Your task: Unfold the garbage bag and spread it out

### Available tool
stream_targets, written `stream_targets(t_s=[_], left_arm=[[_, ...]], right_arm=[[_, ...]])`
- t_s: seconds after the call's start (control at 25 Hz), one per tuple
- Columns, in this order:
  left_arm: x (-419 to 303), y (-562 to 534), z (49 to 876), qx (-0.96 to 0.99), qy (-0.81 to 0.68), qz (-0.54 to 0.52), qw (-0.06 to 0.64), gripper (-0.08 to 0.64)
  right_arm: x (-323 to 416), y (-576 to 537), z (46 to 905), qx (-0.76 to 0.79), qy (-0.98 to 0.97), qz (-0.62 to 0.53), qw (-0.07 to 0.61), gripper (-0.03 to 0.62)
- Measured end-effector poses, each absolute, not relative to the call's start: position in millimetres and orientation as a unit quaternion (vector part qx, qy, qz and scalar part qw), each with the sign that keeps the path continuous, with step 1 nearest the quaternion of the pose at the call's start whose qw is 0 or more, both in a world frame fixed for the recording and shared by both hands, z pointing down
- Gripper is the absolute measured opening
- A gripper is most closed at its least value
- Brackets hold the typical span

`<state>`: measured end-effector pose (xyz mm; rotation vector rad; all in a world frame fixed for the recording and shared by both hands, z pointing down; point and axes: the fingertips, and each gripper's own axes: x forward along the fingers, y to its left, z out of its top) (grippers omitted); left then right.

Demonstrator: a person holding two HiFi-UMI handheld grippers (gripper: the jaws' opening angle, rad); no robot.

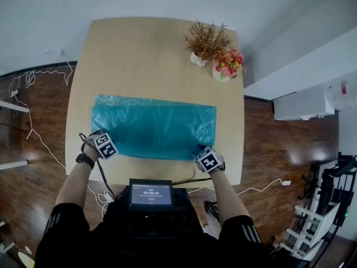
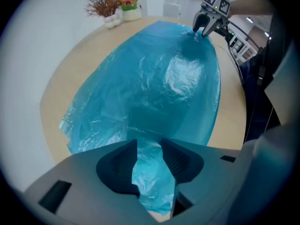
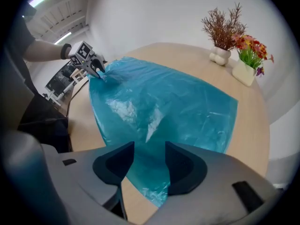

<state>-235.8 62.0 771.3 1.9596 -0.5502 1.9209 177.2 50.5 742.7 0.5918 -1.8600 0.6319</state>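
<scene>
Translucent teal plastic garbage bag [image 1: 153, 128] lies opened out flat as a wide rectangle across the middle of the light wooden table [image 1: 139, 54], with its film wrinkled. Left gripper [image 2: 150, 156] stands at the bag's near left corner, jaws apart, with loose film in the gap and not pressed. Right gripper [image 3: 150, 161] stands at the near right corner, jaws spread wide over the bag's corner and not clamping it. A white vase of dry brown twigs [image 1: 198, 59] and a pot of pink flowers [image 1: 222, 71] stand at the table's far right corner, apart from the bag.

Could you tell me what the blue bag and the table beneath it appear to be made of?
Garbage bag: thin, glossy, translucent teal plastic film, judging by its wrinkles and bright glare patches.
Table: pale wood or wood-look laminate, smooth and matte; which one is unclear.
</scene>
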Motion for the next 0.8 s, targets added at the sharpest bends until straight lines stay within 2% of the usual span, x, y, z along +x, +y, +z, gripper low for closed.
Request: stream_targets(t_s=[0.32,0.8], left_arm=[[-236.8,59.1,771.8,0.690,-0.197,0.676,0.169,0.176],[-236.5,-1.0,771.2,0.682,-0.229,0.680,0.143,0.176]], right_arm=[[178.4,45.1,749.6,0.259,-0.775,0.246,0.521,0.235],[181.8,-1.8,749.7,0.274,-0.778,0.242,0.510,0.236]])
